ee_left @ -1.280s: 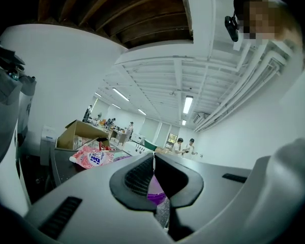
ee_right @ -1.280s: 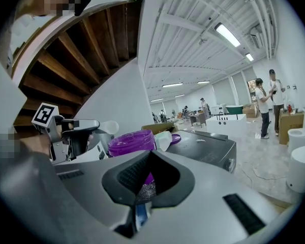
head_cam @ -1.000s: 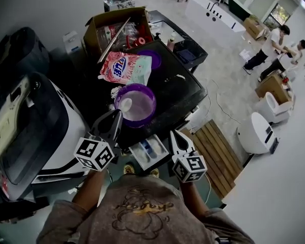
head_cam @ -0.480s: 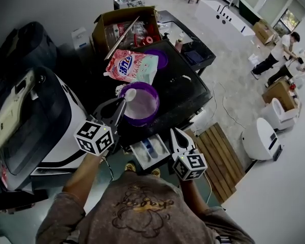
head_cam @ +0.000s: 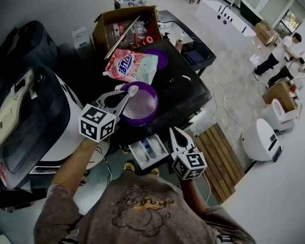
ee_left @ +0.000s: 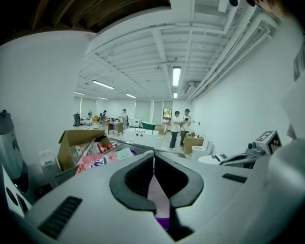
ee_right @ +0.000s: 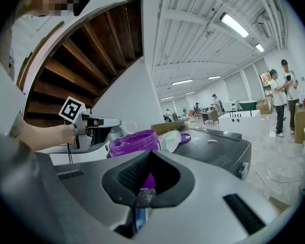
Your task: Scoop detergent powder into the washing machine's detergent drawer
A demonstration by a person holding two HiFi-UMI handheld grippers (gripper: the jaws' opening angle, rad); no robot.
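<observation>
A purple tub (head_cam: 141, 104) of pale powder stands on the black washing machine top (head_cam: 180, 93). My left gripper (head_cam: 126, 94) hangs over the tub's left rim, shut on a white scoop (head_cam: 133, 90) whose bowl sticks out past its tips. A pink detergent bag (head_cam: 131, 66) lies behind the tub. The white detergent drawer (head_cam: 149, 150), with a blue insert, is pulled out below the tub. My right gripper (head_cam: 173, 131) is shut and empty just right of the drawer. In the right gripper view the tub (ee_right: 132, 142) and the left gripper (ee_right: 94, 123) show beyond the shut jaws.
An open cardboard box (head_cam: 123, 28) of clutter and a purple lid (head_cam: 161, 59) sit at the back of the machine top. A white-and-black appliance (head_cam: 33, 121) stands at the left. A wooden pallet (head_cam: 216, 154) and a white round unit (head_cam: 258, 139) are on the floor right. Two people (head_cam: 282, 52) stand far off.
My left gripper has lifted the scoop out of the powder and carried it up and toward the tub's far left rim. The right gripper has stayed by the drawer.
</observation>
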